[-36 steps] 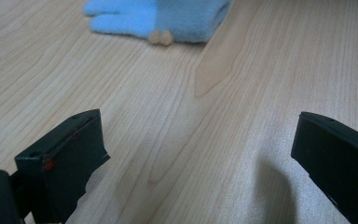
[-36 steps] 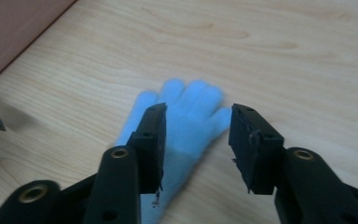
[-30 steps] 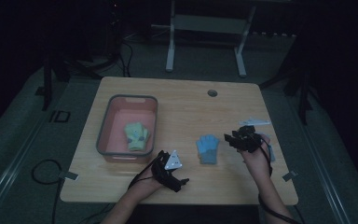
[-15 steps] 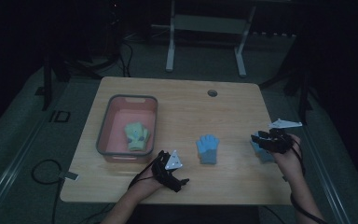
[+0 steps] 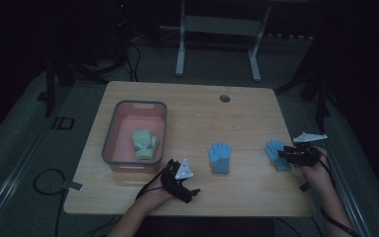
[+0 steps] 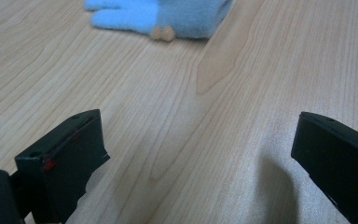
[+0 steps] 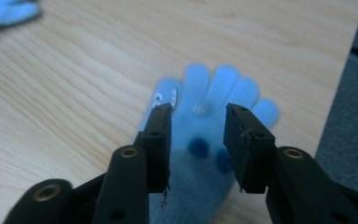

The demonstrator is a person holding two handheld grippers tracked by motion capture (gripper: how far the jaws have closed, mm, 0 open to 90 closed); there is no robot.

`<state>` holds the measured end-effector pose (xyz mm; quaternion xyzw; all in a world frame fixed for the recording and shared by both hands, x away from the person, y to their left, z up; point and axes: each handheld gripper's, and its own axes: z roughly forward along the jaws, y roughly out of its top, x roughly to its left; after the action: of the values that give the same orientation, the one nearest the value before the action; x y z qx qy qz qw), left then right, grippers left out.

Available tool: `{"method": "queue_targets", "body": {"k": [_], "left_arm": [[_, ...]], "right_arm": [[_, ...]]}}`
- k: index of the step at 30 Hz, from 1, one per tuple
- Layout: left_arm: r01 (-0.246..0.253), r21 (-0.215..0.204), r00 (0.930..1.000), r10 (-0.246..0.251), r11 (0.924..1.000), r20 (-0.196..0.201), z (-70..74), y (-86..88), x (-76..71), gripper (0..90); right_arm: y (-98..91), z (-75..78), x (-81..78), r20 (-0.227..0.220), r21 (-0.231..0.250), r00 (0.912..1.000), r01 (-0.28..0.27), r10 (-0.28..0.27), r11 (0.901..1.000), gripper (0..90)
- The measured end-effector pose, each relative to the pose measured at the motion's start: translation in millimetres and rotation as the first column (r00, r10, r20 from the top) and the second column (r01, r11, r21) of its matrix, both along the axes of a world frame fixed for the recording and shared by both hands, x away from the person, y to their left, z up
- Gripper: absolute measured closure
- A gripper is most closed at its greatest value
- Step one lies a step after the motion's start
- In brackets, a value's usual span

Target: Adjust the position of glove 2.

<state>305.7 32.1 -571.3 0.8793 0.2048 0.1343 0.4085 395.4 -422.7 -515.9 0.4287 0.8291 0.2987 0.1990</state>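
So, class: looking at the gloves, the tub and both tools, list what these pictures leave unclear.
- Right glove, high view: its cuff sits behind the right tool.
- Same glove, right gripper view: blurred, contact unclear.
- Middle glove, left gripper view: cut by top edge.
- Glove in tub: pattern too small.

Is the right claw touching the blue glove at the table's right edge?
Cannot tell. In the right gripper view the right claw stands open over the blue glove, jaws either side of its palm, but no gap or contact shows plainly.
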Motion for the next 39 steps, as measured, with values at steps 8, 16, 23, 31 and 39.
{"method": "queue_targets", "body": {"k": [8, 16, 23, 31, 39], "left_arm": [[0.003, 0.001, 1.0, -0.003, 1.0, 0.0, -0.1, -0.1, -0.7, 3.0], [0.002, -0.002, 1.0, -0.002, 1.0, 0.0, 0.0, 0.2, -0.6, 3.0], [0.002, 0.004, 1.0, -0.002, 1.0, 0.002, -0.1, -0.4, -0.8, 3.0], [0.001, 0.006, 1.0, -0.001, 1.0, 0.004, -0.1, -0.2, -0.6, 3.0], [0.001, 0.008, 1.0, -0.001, 1.0, 0.006, 0.0, -0.1, -0.6, 3.0]], "right_arm": [[-6.7, -20.9, 3.3, -0.027, -0.022, 0.9994, -0.023, 0.022, 0.9995, 58.5], [2.6, -20.9, 2.9, -0.046, -0.057, 0.9987, -0.025, 0.023, 0.9981, 75.6], [14.9, -17.7, 1.1, -0.072, -0.09, 0.9959, 0.048, -0.055, 0.9948, 82.8], [27.6, 12.6, -9.5, -0.059, -0.034, 0.9918, 0.111, -0.113, 0.9932, 83.8], [69.9, 52.9, -30.4, 0.001, 0.04, 0.9903, 0.139, -0.139, 0.9895, 83.8]]}}
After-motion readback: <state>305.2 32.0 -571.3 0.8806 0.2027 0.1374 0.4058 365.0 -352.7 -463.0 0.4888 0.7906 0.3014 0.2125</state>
